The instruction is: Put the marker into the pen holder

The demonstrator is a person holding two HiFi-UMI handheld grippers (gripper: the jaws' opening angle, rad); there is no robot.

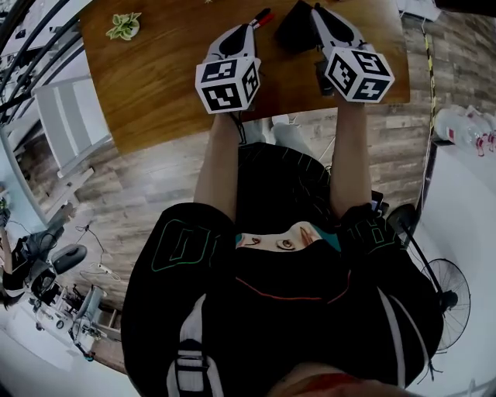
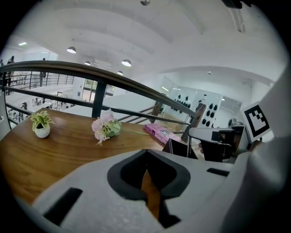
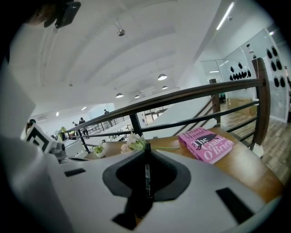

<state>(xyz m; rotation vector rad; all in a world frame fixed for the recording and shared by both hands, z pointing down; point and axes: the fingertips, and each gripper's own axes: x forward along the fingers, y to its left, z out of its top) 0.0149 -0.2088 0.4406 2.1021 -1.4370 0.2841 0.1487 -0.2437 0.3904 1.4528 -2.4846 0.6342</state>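
At the table's (image 1: 155, 77) near edge, our right tongs (image 3: 146, 152) pinch a thin wall of the pen holder (image 1: 293, 27) (likely to steady it). Our left tongs (image 2: 145, 154) are closed, seemingly empty, with the red-capped marker (image 1: 262, 17) just beyond their tips.

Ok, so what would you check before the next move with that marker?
1. Marker found: ok, it lies just off the left gripper's tip.
2. Left gripper holding the marker: not ok, its jaws are together and nothing shows between them.
3. Pen holder steadied: ok, the right gripper seems shut on its thin dark wall.
4. Holder's opening free: cannot tell.
5. Book and flowers out of the way: ok, both lie farther along the table.
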